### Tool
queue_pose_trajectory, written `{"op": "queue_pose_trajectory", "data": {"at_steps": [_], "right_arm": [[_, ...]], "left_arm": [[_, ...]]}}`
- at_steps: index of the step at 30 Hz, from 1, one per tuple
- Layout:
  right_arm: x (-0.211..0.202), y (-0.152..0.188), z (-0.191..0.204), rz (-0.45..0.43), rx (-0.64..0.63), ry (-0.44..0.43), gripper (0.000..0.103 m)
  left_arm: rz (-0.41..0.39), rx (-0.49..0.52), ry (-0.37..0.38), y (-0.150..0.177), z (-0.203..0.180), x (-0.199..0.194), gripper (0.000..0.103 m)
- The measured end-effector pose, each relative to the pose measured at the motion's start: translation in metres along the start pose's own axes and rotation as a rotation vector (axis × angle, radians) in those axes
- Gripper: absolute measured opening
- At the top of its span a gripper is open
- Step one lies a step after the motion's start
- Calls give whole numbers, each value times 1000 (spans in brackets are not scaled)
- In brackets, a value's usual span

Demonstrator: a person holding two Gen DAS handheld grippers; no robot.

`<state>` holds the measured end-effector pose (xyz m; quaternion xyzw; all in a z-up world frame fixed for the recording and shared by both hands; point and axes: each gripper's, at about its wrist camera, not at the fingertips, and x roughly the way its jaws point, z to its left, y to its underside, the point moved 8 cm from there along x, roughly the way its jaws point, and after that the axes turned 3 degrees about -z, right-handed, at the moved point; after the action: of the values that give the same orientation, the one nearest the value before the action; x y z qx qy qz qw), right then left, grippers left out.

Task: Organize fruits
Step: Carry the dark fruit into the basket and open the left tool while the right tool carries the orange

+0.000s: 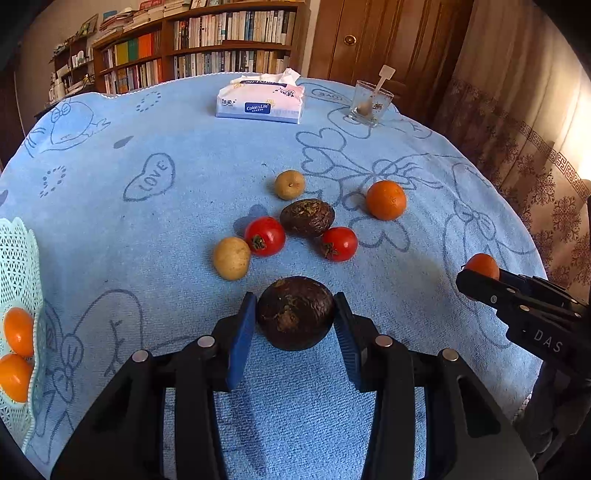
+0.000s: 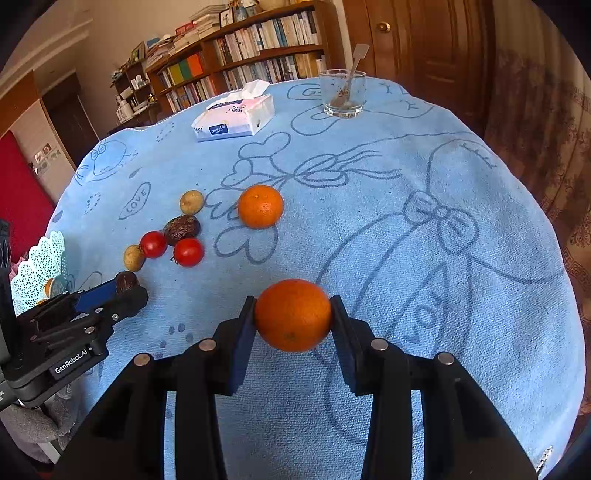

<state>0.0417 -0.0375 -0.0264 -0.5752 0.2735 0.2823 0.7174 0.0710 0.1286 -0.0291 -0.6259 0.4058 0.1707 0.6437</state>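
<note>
My left gripper [image 1: 295,319] is shut on a dark wrinkled avocado [image 1: 295,312], held just above the blue cloth. My right gripper [image 2: 293,314] is shut on an orange [image 2: 293,314]; that orange [image 1: 482,266] also shows at the right of the left wrist view. On the cloth lie a second avocado [image 1: 307,217], two red tomatoes [image 1: 265,236] [image 1: 339,243], two pale round fruits [image 1: 231,257] [image 1: 290,184] and another orange [image 1: 386,199]. A mint lattice basket [image 1: 18,258] at the left edge holds two oranges [image 1: 17,330].
A tissue pack [image 1: 260,101] and a glass with a spoon [image 1: 369,103] stand at the far side of the round table. Bookshelves [image 1: 207,44] and a wooden door [image 1: 388,33] lie beyond. A curtain [image 1: 535,147] hangs to the right.
</note>
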Motion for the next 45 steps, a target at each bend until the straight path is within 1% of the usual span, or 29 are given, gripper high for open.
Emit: {"op": "queue_pose_trajectory", "data": {"at_steps": [8, 21, 30, 40, 45], "right_arm": [[-10, -2, 11, -19, -9, -24, 40], [-20, -4, 36, -36, -15, -66, 40], [-22, -5, 75, -39, -50, -116, 40], [-22, -8, 123, -32, -119, -164, 40], [-21, -9, 145, -25, -148, -194, 40]], "left_arm": [[-71, 1, -70, -7, 14, -27, 43], [-157, -60, -169, -14, 65, -64, 43], [-202, -127, -228, -13, 110, -90, 43], [-248, -207, -287, -14, 168, -122, 43], [-279, -267, -286, -18, 196, -142, 43]]}}
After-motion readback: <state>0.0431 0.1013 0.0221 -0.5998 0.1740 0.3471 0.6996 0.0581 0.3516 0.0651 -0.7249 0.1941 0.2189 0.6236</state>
